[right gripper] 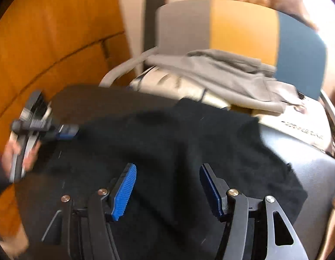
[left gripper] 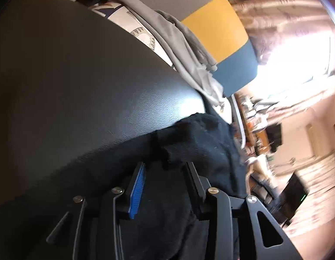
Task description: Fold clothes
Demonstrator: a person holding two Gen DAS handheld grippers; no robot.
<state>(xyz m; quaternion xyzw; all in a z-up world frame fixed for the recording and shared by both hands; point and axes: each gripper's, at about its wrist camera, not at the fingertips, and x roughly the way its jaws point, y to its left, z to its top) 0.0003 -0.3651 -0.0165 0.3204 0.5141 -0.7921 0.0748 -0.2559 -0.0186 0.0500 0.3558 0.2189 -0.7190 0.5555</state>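
1. The black garment (right gripper: 167,143) is spread over a dark table (left gripper: 80,75), rumpled, and fills the space straight ahead of and beneath the right gripper (right gripper: 167,186).
2. The right gripper is seen released: its blue-padded fingers (right gripper: 124,192) are held wide apart above the black cloth, with nothing clasped between them.
3. The left gripper (left gripper: 165,173) is seen with its fingers parted, and a bunched fold of the black garment (left gripper: 195,138) lies just ahead of the tips and between them; whether the cloth is pinched cannot be told from the left wrist view.
4. In the right wrist view the left gripper (right gripper: 67,133) is found far to the left of the right gripper, at the garment's edge, held by a blurred hand (right gripper: 17,153); its jaw state cannot be made out there either.
5. Beyond the black garment, ahead of both tools, a grey garment (right gripper: 221,75) is heaped on a white printed cloth (right gripper: 178,86).
6. Behind the heap a chair back (right gripper: 239,34) in grey, yellow and blue bands is seen.
7. An orange wooden panel (right gripper: 54,34) is seen to the upper left of the right gripper.
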